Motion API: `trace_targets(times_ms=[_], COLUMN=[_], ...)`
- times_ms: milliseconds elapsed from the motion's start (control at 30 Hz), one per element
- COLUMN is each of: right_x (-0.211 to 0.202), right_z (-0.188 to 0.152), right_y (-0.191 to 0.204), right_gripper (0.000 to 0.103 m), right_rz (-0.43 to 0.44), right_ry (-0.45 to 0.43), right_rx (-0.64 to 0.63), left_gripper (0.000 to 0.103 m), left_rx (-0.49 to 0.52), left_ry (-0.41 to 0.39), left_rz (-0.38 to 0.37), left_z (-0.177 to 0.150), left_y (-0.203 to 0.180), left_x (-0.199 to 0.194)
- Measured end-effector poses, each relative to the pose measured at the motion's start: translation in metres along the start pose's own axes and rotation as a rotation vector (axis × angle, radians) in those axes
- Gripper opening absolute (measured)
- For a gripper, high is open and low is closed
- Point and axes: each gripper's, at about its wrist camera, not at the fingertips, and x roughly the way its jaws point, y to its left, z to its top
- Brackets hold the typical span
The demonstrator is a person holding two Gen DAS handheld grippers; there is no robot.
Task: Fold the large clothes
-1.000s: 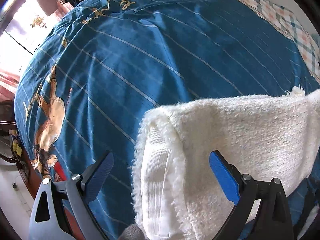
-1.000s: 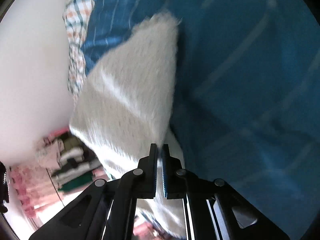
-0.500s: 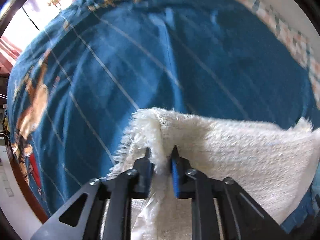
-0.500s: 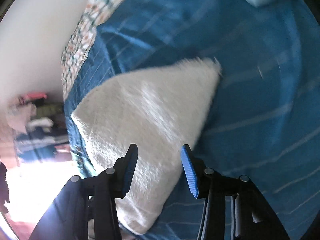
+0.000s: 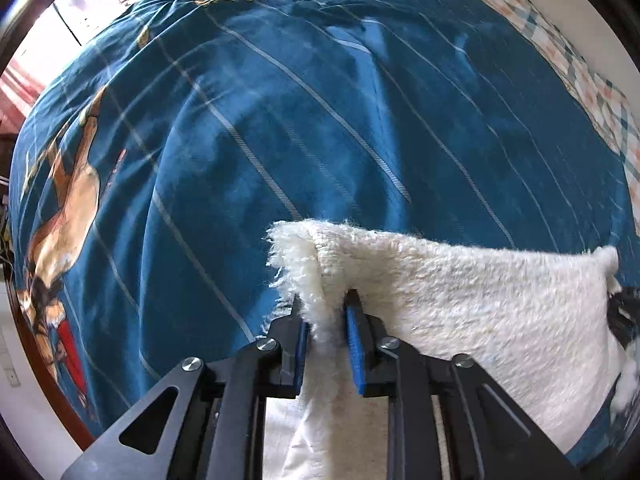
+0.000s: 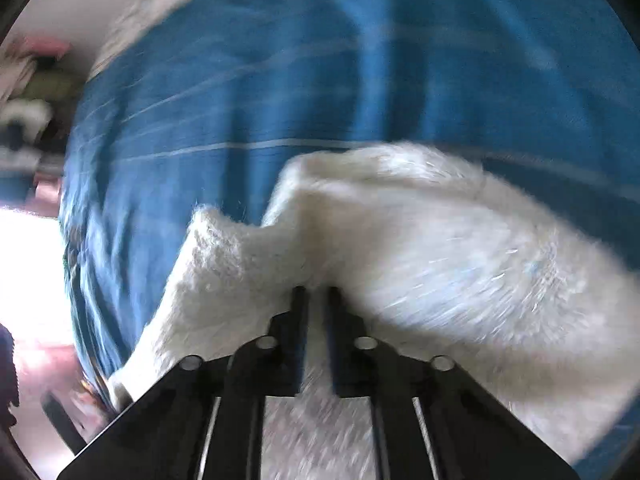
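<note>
A fluffy white garment (image 5: 472,300) lies folded on a blue bed cover (image 5: 280,120). My left gripper (image 5: 326,312) is shut on its left edge, with a ridge of pile pinched between the blue pads and the edge raised off the cover. In the right wrist view, which is motion-blurred, the same garment (image 6: 440,248) bunches up in front of my right gripper (image 6: 316,292), which is shut on a fold of it. The right gripper shows as a dark shape at the garment's far right corner in the left wrist view (image 5: 622,316).
The blue bed cover has thin pale stripes and a horse print (image 5: 68,216) at the left. A checked sheet (image 5: 592,80) lines the far right side by a white wall. The bed's wooden edge (image 5: 36,344) and floor are at the left. Stacked clothes (image 6: 24,120) are beyond the bed.
My left gripper closed on the garment's left edge and now holds it lifted. My right gripper let go, opened, then shut again on a fold of the garment.
</note>
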Motion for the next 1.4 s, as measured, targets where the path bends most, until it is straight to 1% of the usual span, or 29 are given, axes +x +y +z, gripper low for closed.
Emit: trace_targets(times_ms=[67, 100, 167, 200, 233, 267, 300, 333, 367, 400, 467, 533, 600, 667, 700, 733, 767, 800, 867, 900, 967, 1000, 1033, 1067, 1100, 1167, 1233, 1333, 1400], right_x=[-0.007, -0.015, -0.047, -0.065, -0.08, -0.105, -0.126, -0.14, -0.158, -0.165, -0.17, -0.15, -0.12, -0.09, -0.073, -0.059, -0.051, -0.044, -0.041, -0.039, -0.027, -0.022, -0.017, -0.016, -0.019, -0.036, -0.059, -0.091, -0.104], right_z=[0.008, 0.007, -0.002, -0.01, -0.016, -0.03, -0.041, -0.05, -0.065, -0.071, -0.09, -0.098, -0.099, -0.091, -0.085, -0.081, -0.075, -0.069, -0.058, -0.052, -0.041, -0.039, -0.037, -0.037, -0.038, -0.052, -0.076, -0.114, -0.136], right_y=[-0.003, -0.003, -0.004, -0.008, -0.014, -0.028, -0.039, -0.051, -0.075, -0.089, -0.134, -0.166, -0.196, -0.207, -0.209, -0.205, -0.199, -0.191, -0.181, -0.172, -0.152, -0.146, -0.141, -0.14, -0.14, -0.143, -0.146, -0.16, -0.173], right_gripper=[0.0, 0.0, 0.007, 0.011, 0.031, 0.054, 0.063, 0.069, 0.069, 0.069, 0.069, 0.069, 0.069, 0.069, 0.069, 0.069, 0.07, 0.07, 0.07, 0.07, 0.068, 0.064, 0.041, 0.032, 0.029, 0.023, 0.023, 0.023, 0.023], right_rz=[0.036, 0.053, 0.109, 0.131, 0.149, 0.156, 0.156, 0.16, 0.146, 0.142, 0.171, 0.252, 0.378, 0.435, 0.487, 0.519, 0.554, 0.59, 0.657, 0.67, 0.645, 0.629, 0.602, 0.612, 0.623, 0.667, 0.691, 0.67, 0.66], right_ry=[0.045, 0.044, 0.012, -0.015, -0.043, -0.096, -0.138, -0.172, -0.219, -0.243, -0.282, -0.268, -0.235, -0.208, -0.193, -0.195, -0.212, -0.227, -0.237, -0.233, -0.195, -0.182, -0.171, -0.171, -0.181, -0.222, -0.263, -0.315, -0.333], right_rx=[0.06, 0.053, 0.001, -0.011, -0.016, -0.013, 0.0, 0.015, 0.05, 0.073, 0.144, 0.2, 0.257, 0.288, 0.293, 0.3, 0.295, 0.286, 0.275, 0.248, 0.18, 0.158, 0.147, 0.165, 0.182, 0.225, 0.263, 0.306, 0.341], left_gripper=[0.022, 0.023, 0.03, 0.046, 0.071, 0.08, 0.084, 0.085, 0.085, 0.085, 0.085, 0.084, 0.085, 0.085, 0.085, 0.089, 0.103, 0.103, 0.103, 0.103, 0.103, 0.103, 0.103, 0.103, 0.103, 0.103, 0.103, 0.103, 0.103], left_rx=[0.007, 0.007, 0.021, 0.034, 0.058, 0.078, 0.092, 0.115, 0.131, 0.154, 0.205, 0.239, 0.271, 0.315, 0.347, 0.378, 0.395, 0.41, 0.419, 0.434, 0.461, 0.473, 0.48, 0.484, 0.485, 0.484, 0.485, 0.468, 0.494], left_ry=[0.02, 0.032, 0.021, 0.003, -0.03, -0.062, -0.086, -0.107, -0.113, -0.113, -0.097, -0.071, -0.023, 0.015, 0.03, 0.031, 0.018, -0.017, -0.021, -0.015, -0.016, -0.019, -0.022, -0.022, -0.017, -0.009, 0.014, 0.05, 0.054], left_rz=[0.005, 0.002, 0.009, 0.021, 0.032, 0.033, 0.034, 0.03, 0.022, -0.001, -0.101, -0.182, -0.267, -0.283, -0.234, -0.169, -0.15, -0.144, -0.17, -0.176, -0.181, -0.181, -0.176, -0.169, -0.165, -0.164, -0.187, -0.242, -0.238], left_z=[0.003, 0.005, 0.008, 0.01, 0.011, 0.012, 0.013, 0.013, 0.013, 0.014, 0.01, 0.001, -0.009, -0.018, -0.023, -0.028, -0.029, -0.028, -0.022, -0.02, -0.019, -0.018, -0.02, -0.019, -0.017, -0.017, -0.019, -0.023, -0.039], left_y=[-0.002, -0.002, -0.003, -0.006, -0.01, -0.016, -0.023, -0.035, -0.043, -0.057, -0.092, -0.136, -0.181, -0.22, -0.239, -0.252, -0.257, -0.26, -0.258, -0.257, -0.255, -0.255, -0.256, -0.256, -0.258, -0.258, -0.261, -0.272, -0.276], left_x=[-0.004, -0.009, -0.026, -0.034, -0.049, -0.061, -0.07, -0.079, -0.082, -0.082, -0.078, -0.067, -0.048, -0.024, -0.005, 0.012, 0.018, 0.023, 0.022, 0.022, 0.02, 0.019, 0.018, 0.017, 0.017, 0.019, 0.013, -0.002, -0.008])
